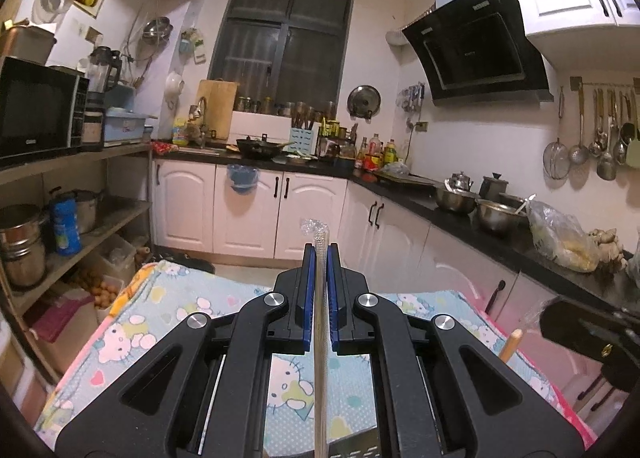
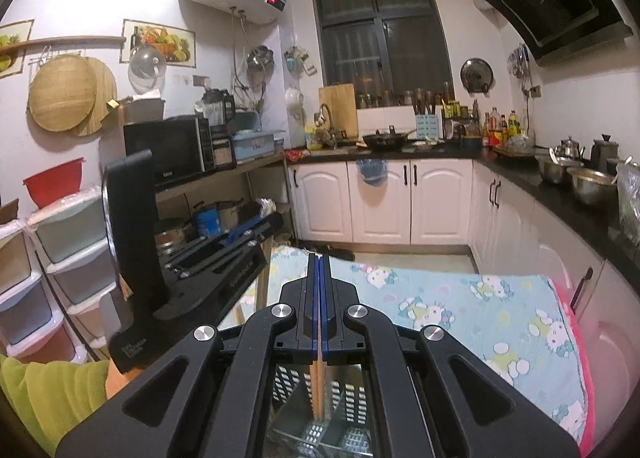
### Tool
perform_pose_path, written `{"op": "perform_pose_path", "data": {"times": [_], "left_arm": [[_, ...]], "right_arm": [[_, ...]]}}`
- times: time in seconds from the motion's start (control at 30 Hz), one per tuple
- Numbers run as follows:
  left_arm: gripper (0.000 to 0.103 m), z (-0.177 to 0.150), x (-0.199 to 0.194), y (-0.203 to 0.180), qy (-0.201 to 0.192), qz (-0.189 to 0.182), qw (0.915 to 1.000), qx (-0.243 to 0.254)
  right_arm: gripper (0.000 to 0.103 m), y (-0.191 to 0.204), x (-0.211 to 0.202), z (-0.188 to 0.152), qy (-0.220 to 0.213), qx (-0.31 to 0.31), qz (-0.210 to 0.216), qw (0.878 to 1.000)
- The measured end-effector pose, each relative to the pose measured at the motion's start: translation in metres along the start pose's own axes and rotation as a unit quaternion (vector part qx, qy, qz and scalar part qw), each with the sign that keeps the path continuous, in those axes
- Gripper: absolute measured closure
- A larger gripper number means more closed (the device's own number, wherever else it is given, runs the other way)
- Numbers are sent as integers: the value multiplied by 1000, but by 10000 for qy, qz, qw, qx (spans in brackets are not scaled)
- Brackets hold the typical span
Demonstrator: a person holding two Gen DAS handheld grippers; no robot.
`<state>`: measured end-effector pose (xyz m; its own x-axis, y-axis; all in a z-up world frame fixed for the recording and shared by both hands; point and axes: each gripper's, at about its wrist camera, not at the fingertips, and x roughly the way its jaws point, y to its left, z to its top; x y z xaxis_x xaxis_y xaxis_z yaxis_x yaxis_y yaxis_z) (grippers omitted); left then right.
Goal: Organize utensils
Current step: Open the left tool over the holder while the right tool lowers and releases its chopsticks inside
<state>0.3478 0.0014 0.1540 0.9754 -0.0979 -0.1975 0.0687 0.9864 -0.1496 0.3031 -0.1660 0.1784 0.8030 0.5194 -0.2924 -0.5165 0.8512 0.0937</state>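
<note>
Clenched in the left gripper (image 1: 320,254), a plastic-wrapped utensil (image 1: 320,338) stands over the perforated holder (image 2: 304,430); the right gripper (image 2: 319,262) pinches wooden chopsticks (image 2: 317,386) (tips inside it). Slick wrapping could slip, missing onto the cartoon tablecloth (image 2: 460,298).

The right gripper (image 2: 319,258) has its blue pads closed on wooden chopsticks (image 2: 317,386), which hang into a perforated metal utensil holder (image 2: 348,398) near the table's near edge. The left gripper (image 2: 240,234) hovers over the Hello Kitty tablecloth's (image 2: 460,306) left edge.
</note>
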Motion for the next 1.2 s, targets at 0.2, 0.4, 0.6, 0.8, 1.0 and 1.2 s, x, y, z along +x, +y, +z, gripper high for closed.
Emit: {"op": "perform_pose_path", "data": {"times": [0.2,0.4,0.6,0.8,1.0,1.2], "left_arm": [[102,-11,4,5,137,-20,9999,-87],[102,-17,1,9,251,-1,9996,-125],[89,-19,-7,14,379,-45,9992,-149],[82,-22,-17,18,535,-99,9983,-194],[76,-24,-30,26,704,-155,9968,-333],[68,-25,-46,33,804,-196,9953,-510]], "right_arm": [[102,-12,8,-19,264,166,-104,9995],[102,-19,12,-31,442,288,-126,9985],[102,-27,7,-41,555,493,-115,9972],[102,-31,2,-47,620,558,-123,9964],[102,-32,-2,-52,668,607,-129,9958],[89,-32,-7,-54,672,604,-187,9957]]}}
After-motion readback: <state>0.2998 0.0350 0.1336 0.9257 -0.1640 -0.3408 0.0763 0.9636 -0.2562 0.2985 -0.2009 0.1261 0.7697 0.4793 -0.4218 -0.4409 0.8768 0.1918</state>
